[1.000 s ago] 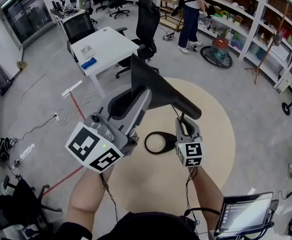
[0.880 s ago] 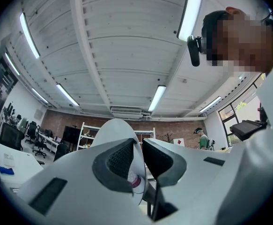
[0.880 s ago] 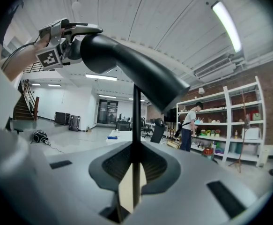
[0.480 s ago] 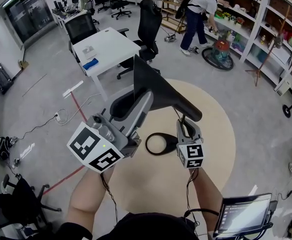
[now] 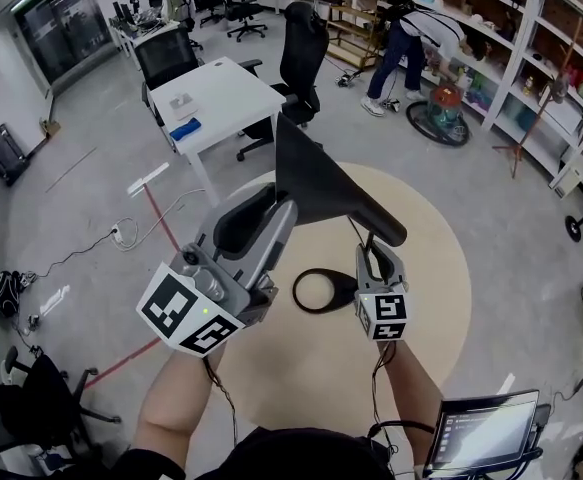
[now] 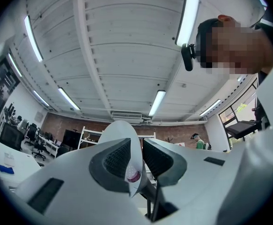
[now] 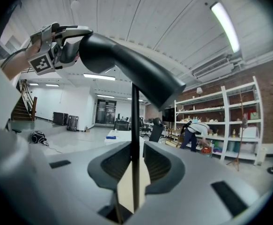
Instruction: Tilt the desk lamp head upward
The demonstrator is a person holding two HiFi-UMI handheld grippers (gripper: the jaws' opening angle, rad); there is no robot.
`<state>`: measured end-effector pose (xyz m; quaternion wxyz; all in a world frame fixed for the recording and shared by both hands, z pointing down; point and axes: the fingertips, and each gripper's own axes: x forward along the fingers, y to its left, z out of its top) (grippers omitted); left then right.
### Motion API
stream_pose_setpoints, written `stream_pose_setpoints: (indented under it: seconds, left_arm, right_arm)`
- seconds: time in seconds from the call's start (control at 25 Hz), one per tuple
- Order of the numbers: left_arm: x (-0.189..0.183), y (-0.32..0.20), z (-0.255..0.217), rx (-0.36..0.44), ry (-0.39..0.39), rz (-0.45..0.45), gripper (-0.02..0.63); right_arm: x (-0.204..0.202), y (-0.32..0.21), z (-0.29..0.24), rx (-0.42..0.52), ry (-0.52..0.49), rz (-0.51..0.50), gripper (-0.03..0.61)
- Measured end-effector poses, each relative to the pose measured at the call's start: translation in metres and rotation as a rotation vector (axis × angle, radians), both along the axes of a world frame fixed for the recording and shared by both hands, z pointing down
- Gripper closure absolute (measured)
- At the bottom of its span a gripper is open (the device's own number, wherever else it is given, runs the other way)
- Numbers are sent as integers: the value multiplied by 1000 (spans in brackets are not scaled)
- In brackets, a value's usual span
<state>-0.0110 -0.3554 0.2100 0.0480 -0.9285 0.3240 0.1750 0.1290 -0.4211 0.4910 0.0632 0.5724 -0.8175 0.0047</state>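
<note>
From the head view, the tips of my left gripper [image 5: 287, 208] are lost under the dark lamp head [image 5: 326, 183]. The lamp head also covers the top of the thin stem [image 7: 135, 121] held by my right gripper [image 5: 376, 260], whose body hides the near right edge of the ring-shaped lamp base [image 5: 316, 290]. The screen [image 5: 486, 428] at lower right is cut by the picture's bottom edge, and the things on the shelves [image 5: 536, 58] are too small to tell.

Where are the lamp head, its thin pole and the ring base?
lamp head [image 5: 321, 183], head view, middle of the black shade.
thin pole [image 7: 135, 125], right gripper view, shaft just above the jaws.
ring base [image 5: 295, 290], head view, left rim of the ring.
</note>
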Motion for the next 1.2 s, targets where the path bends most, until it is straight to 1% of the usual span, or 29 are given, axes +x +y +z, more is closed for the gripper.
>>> stream_pose_setpoints:
  seconds: [0.08,0.28,0.48,0.6,0.72,0.84,0.96,1.2]
  left_arm:
    - [-4,3,1,13,8,-20,549]
    - [-17,11,4,28,27,-59,548]
    - [-37,15,17,-14,77,-87,548]
    - [-47,17,34,-52,79,-105,548]
    - [-54,19,57,-108,61,-128,548]
    - [-52,25,88,-180,25,-131,549]
    - [-43,35,125,-250,-32,-123,548]
    - [-26,63,200,-415,-104,-85,549]
  right_arm:
    - [4,2,-1,1,-9,7,505]
    - [7,13,-1,-9,-25,6,505]
    - [15,24,5,-27,-57,11,505]
    - [20,30,10,-41,-74,15,505]
    - [25,40,10,-55,-92,14,505]
    - [28,54,9,-69,-116,7,505]
    - [28,68,8,-81,-142,-4,505]
    - [25,99,3,-110,-203,-29,505]
